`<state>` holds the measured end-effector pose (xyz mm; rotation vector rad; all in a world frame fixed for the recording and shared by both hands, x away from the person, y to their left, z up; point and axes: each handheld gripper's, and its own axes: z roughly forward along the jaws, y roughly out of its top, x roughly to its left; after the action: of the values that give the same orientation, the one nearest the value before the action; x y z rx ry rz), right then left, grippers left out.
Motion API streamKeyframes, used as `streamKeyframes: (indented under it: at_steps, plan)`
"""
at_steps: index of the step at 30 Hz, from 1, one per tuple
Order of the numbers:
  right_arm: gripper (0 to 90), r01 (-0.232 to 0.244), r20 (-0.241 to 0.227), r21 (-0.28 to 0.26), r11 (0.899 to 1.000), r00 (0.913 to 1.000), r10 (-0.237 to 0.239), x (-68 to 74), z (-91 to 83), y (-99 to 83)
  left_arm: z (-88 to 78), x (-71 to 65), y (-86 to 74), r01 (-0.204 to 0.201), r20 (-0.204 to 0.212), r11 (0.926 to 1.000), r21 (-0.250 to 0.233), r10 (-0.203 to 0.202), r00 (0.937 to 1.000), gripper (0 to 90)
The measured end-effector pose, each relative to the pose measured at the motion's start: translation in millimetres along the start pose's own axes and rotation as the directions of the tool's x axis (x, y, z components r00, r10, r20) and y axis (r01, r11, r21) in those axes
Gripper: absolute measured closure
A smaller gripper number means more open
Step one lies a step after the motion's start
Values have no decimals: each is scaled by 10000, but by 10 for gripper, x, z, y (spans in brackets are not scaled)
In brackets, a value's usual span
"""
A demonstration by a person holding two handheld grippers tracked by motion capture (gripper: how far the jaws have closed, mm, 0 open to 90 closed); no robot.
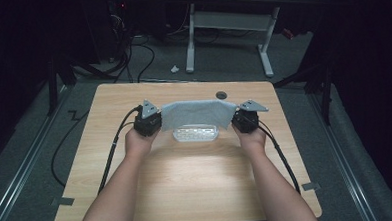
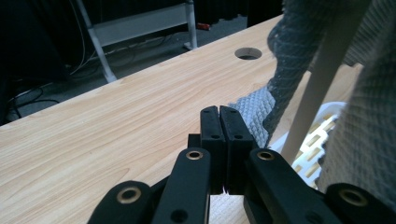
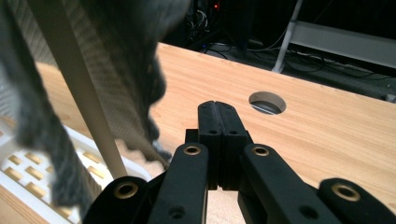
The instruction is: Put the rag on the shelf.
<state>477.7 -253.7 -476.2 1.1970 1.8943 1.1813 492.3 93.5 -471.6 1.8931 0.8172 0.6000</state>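
Observation:
A grey waffle-weave cloth (image 1: 199, 114) hangs spread between my two grippers, just above a white perforated tray (image 1: 195, 134) on the wooden table (image 1: 197, 185). My left gripper (image 1: 152, 123) is at the cloth's left end and my right gripper (image 1: 242, 119) at its right end. In the left gripper view the jaws (image 2: 219, 112) are pressed together, and the cloth (image 2: 299, 56) rises from their tips to the right, over the tray (image 2: 327, 121). In the right gripper view the jaws (image 3: 215, 106) are likewise together, with the cloth (image 3: 126, 56) at the left over the tray (image 3: 28, 163).
A round cable hole (image 1: 221, 95) sits near the table's far edge, just behind the cloth. Beyond the table stands a white-legged desk (image 1: 230, 24) with cables on the floor. Black cables trail from both grippers along my forearms.

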Motion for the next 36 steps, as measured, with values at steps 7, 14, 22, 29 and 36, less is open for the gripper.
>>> streamKeyframes:
  at_steps: [7,14,22,29,36]
  plan:
    - [900,121,2,299,9995,9999,-121,16,28,-59,2,-3,-27,82,43,9999,72,-82,10000,888]
    - [900,120,37,233,9997,9999,-120,11,10,-51,-39,33,-56,397,-170,9991,-156,-399,9991,768]
    - [900,132,142,179,9998,9998,-134,-29,-19,-29,-168,171,-81,1096,-896,9923,-580,-1145,9894,573]
    - [900,167,263,109,9998,9995,-170,-69,-49,-13,-278,263,-98,1205,-1053,9905,-661,-1270,9863,537]
    - [896,220,367,87,9997,9991,-223,-105,-103,-6,-359,328,-140,1282,-1223,9898,-618,-1349,9833,528]
